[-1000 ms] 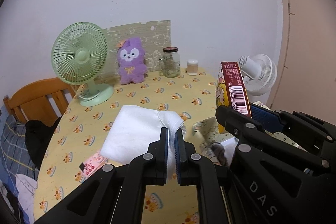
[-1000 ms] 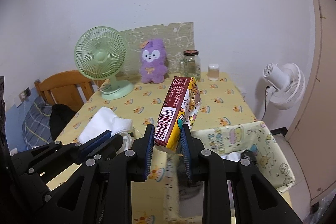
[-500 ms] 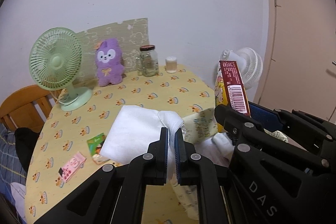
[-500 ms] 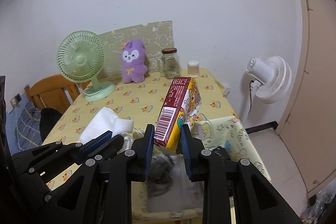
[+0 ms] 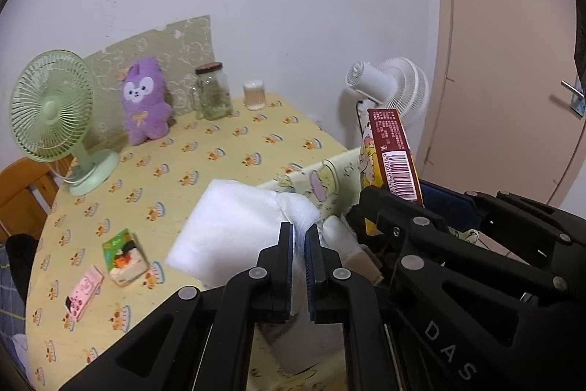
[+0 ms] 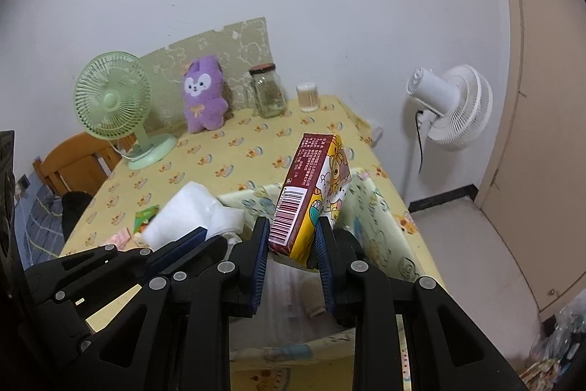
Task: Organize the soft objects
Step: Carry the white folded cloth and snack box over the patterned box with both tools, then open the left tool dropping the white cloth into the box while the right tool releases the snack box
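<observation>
The left gripper point(image 5: 299, 240) is closed on a white cloth point(image 5: 234, 226) above the table point(image 5: 219, 149) edge; the right gripper point(image 6: 291, 244) clamps an upright box point(image 6: 311, 193); the fabric basket point(image 6: 381, 218) lies directly below both

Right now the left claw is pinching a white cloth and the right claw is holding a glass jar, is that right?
Not quite. The right gripper holds a cartoon-printed carton, as the right wrist view shows; the glass jar stands at the table's back. The left gripper does pinch the white cloth.

Black tongs point(image 5: 300, 244), blue pads point(image 6: 258, 255), silver rivets, "DAS" lettering.
</observation>
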`<state>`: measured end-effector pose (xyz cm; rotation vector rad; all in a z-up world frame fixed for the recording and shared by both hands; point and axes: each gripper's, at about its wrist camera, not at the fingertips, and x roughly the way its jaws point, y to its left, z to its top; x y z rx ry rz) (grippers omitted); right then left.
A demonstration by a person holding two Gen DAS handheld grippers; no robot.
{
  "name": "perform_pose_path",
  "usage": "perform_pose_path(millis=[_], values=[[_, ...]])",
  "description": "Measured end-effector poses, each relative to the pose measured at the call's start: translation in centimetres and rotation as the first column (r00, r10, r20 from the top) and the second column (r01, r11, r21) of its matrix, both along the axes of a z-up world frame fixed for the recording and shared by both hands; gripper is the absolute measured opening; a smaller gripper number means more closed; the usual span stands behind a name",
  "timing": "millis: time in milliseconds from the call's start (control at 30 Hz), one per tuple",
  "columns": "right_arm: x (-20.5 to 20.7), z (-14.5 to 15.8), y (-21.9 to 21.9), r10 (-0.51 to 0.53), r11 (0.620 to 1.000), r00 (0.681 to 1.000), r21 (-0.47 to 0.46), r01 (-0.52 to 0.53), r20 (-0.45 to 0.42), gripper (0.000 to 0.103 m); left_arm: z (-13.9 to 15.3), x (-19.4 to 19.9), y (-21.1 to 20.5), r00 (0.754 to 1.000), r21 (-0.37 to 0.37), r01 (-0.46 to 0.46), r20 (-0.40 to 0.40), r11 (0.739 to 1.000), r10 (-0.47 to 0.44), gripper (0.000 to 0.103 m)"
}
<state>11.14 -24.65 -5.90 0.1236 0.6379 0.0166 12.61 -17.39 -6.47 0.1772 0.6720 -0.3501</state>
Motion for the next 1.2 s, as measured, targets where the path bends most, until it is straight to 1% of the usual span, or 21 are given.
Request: perform_pose_path(millis=[200, 333, 500, 600, 800, 867, 933, 967, 1000, 1033, 1067, 1100, 1133, 1167, 1200], values=[[0.7, -1.4, -1.3, -0.021, 1.000, 0.999, -0.004, 0.021, -0.038, 0.029, -1.5, 0.9, -1.2, 0.999, 0.008, 0.024, -0.044, 1.000, -0.024, 0.004], [1.3, -2.6, -2.0, -0.037, 0.999, 0.997, -0.008, 0.036, -0.075, 0.028, -2.6, 1.8, -1.9, 0.996, 0.014, 0.042, -0.077, 0.999, -0.040, 0.008], [2.3, -3.7, -2.2, -0.055, 0.998, 0.993, -0.024, 0.052, -0.105, 0.028, -3.9, 2.7, -2.1, 0.992, 0.020, 0.050, -0.114, 0.999, -0.047, 0.009], [2.5, -3.6, -2.2, -0.048, 0.999, 0.993, -0.012, 0.047, -0.104, 0.028, -3.7, 2.8, -2.0, 0.993, 0.020, 0.048, -0.104, 0.999, -0.046, 0.011], [3.1, -3.9, -1.7, -0.046, 0.999, 0.992, 0.003, 0.046, -0.114, 0.029, -3.8, 3.4, -1.5, 0.994, 0.037, 0.057, -0.098, 0.998, -0.053, 0.019], [3.2, -3.8, -1.6, -0.041, 0.999, 0.992, 0.006, 0.042, -0.117, 0.029, -3.7, 3.5, -1.4, 0.993, 0.039, 0.057, -0.105, 0.998, -0.052, 0.036], [3.2, -3.7, -1.5, -0.039, 0.999, 0.992, 0.009, 0.040, -0.118, 0.033, -3.5, 3.3, -1.3, 0.993, 0.031, 0.054, -0.107, 0.998, -0.050, 0.043], [3.2, -3.6, -1.4, -0.038, 0.999, 0.992, 0.006, 0.039, -0.117, 0.037, -3.4, 3.2, -1.2, 0.993, 0.022, 0.052, -0.108, 0.998, -0.049, 0.051], [3.2, -3.5, -1.3, -0.040, 0.999, 0.993, 0.001, 0.041, -0.115, 0.040, -3.3, 3.2, -1.1, 0.993, 0.018, 0.051, -0.108, 0.999, -0.049, 0.055], [3.1, -3.4, -1.2, -0.045, 0.999, 0.993, -0.005, 0.045, -0.113, 0.048, -3.2, 3.2, -1.0, 0.993, 0.015, 0.052, -0.107, 0.999, -0.050, 0.061], [3.1, -3.2, -1.2, -0.053, 0.999, 0.993, -0.016, 0.052, -0.110, 0.062, -3.0, 2.9, -1.0, 0.993, 0.015, 0.057, -0.103, 0.998, -0.055, 0.063], [3.1, -3.0, -1.1, -0.063, 0.998, 0.993, -0.028, 0.060, -0.104, 0.067, -2.9, 2.8, -0.9, 0.993, 0.013, 0.061, -0.100, 0.998, -0.060, 0.065], [2.8, -2.8, -1.0, -0.062, 0.998, 0.994, -0.032, 0.059, -0.093, 0.070, -2.7, 2.6, -0.9, 0.993, 0.008, 0.065, -0.097, 0.998, -0.064, 0.070], [2.6, -2.6, -0.8, -0.055, 0.998, 0.995, -0.028, 0.053, -0.088, 0.071, -2.4, 2.3, -0.7, 0.993, 0.001, 0.066, -0.095, 0.998, -0.066, 0.075], [2.5, -2.4, -0.7, -0.052, 0.998, 0.995, -0.024, 0.050, -0.086, 0.072, -2.3, 2.2, -0.6, 0.993, 0.000, 0.066, -0.094, 0.998, -0.066, 0.078]])
